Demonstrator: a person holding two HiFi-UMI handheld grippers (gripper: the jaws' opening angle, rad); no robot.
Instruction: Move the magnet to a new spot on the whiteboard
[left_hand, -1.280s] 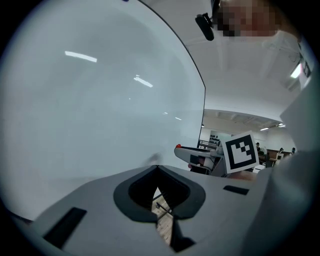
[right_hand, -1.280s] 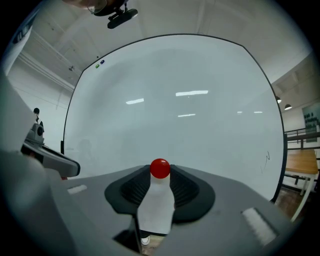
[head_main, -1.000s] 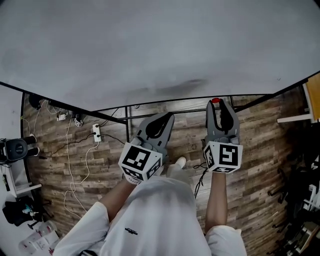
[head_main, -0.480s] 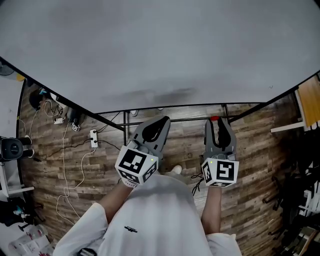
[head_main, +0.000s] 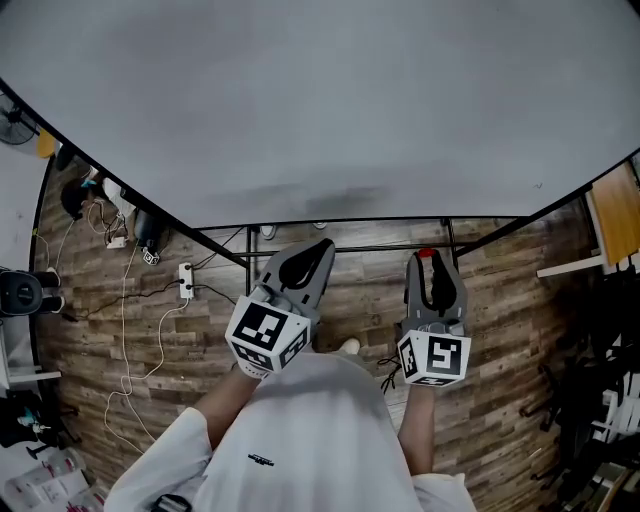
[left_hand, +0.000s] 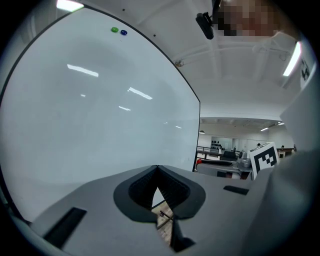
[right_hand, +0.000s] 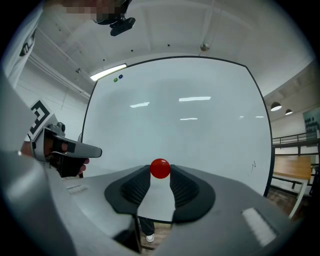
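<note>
Right gripper (head_main: 431, 262): jaws pinched on a small red magnet (right_hand: 160, 168), caught right at the tips. The ball shows clear of the pads on its upper side, so the hold looks shallow.

Left gripper (left_hand: 157, 169): jaws pressed together with nothing between them, held beside the right one at chest height. It looks to have no part in this step.

Step, as judged: the magnet is off the whiteboard (right_hand: 195, 125) and in carry. In the head view both grippers sit low, below the board's bottom edge and apart from it.

Next move calls for raising the right gripper, pressing the magnet flat to a bare patch of board until it sticks, then spreading the jaws and backing straight off. A slanted approach could roll the ball out of the tips.

Surface: the board is large, pale and nearly blank, with ceiling lights reflected in it. A green magnet (right_hand: 116, 79) and a blue magnet (right_hand: 120, 77) sit close together near its top left corner.

Room: wood-plank floor (head_main: 100, 320), a power strip (head_main: 186, 280) with loose cables at left, and open office space beyond.
</note>
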